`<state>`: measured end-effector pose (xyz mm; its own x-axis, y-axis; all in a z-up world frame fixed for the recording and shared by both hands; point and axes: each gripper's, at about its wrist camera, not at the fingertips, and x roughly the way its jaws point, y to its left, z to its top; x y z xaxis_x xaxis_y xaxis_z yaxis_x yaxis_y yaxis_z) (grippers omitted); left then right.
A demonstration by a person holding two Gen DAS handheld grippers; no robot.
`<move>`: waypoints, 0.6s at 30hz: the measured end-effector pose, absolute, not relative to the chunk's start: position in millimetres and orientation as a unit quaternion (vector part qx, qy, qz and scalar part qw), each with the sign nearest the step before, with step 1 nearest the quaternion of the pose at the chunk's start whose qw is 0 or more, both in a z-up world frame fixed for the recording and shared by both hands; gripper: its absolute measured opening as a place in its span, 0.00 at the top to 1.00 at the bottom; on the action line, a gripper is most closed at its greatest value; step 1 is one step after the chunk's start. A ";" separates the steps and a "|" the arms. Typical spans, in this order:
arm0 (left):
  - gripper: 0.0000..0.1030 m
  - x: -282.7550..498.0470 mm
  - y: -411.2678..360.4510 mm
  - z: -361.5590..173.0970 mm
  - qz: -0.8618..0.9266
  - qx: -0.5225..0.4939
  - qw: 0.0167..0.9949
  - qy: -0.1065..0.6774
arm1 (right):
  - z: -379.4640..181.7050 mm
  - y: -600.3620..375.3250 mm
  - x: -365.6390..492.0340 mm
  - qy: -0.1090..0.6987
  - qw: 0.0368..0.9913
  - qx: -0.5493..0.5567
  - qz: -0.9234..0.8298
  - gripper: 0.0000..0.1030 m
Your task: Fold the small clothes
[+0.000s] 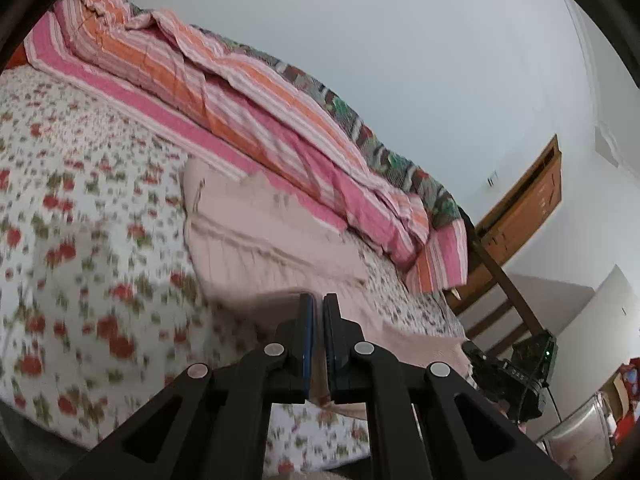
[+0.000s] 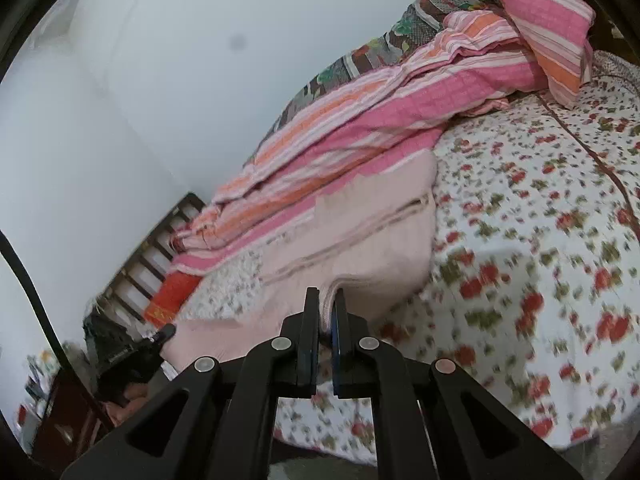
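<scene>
A pale pink knitted garment [image 1: 264,232] lies spread on the flowered bedsheet [image 1: 80,216]. In the left wrist view my left gripper [image 1: 319,304] is shut on the garment's near edge, and pink cloth shows between the blue pads. In the right wrist view the same pink garment [image 2: 360,232] runs up to my right gripper [image 2: 326,300], which is shut on another part of its near edge. That edge hangs lifted off the bed between the two grippers. The other gripper [image 1: 516,376] shows at the lower right of the left wrist view.
A rumpled pink and orange striped blanket [image 1: 224,92] lies along the far side of the bed, with a patterned quilt [image 1: 376,136] behind it. A dark wooden bed frame [image 2: 160,240] and white walls surround the bed. A brown door [image 1: 528,208] stands at the right.
</scene>
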<state>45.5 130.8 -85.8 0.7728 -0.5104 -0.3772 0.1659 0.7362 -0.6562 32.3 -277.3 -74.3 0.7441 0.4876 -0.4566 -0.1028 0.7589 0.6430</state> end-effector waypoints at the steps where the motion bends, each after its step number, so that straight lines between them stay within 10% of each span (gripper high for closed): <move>1: 0.94 51.7 132.0 -83.4 -0.186 -0.310 0.890 0.277 | -70.8 -277.9 40.8 0.312 0.884 0.306 0.168 0.95; 18: 0.98 195.7 171.3 -96.8 -0.101 -0.362 0.883 0.282 | -98.2 -281.2 207.0 0.308 0.840 0.417 0.159 0.95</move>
<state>195.7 171.3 -96.8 0.8206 -0.3832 -0.4240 -0.0251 0.7170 -0.6966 207.0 -281.2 -98.2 0.7598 0.5239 -0.3849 -0.0099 0.6013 0.7990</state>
